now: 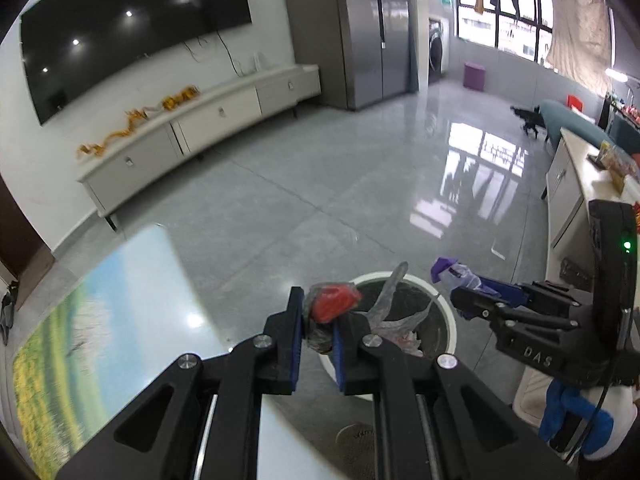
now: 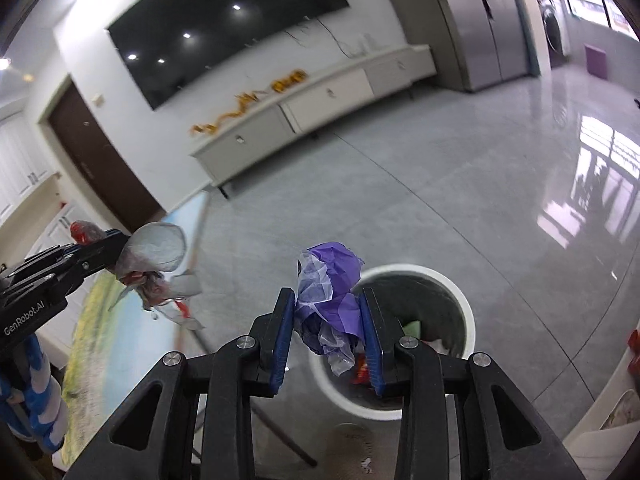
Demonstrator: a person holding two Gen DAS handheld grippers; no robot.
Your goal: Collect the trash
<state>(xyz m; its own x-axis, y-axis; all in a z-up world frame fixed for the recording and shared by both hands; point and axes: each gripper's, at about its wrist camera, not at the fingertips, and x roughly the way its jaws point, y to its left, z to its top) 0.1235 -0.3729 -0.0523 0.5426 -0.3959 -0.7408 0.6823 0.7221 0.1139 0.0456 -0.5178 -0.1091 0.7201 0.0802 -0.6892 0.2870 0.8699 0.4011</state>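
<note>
Above the bin at lower centre, the "GenRobot.AI" left hand-held gripper is clamping a red wad; the "DAS" right hand-held gripper is clamping a purple wad.

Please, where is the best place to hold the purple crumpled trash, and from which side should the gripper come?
Grip the purple wad across its thick crumpled middle, probably as the right gripper has it now: one pad on each side, coming from behind along the fingers. The loose clear film hanging below looks too thin to hold. The wad hangs near the white bin.
</note>
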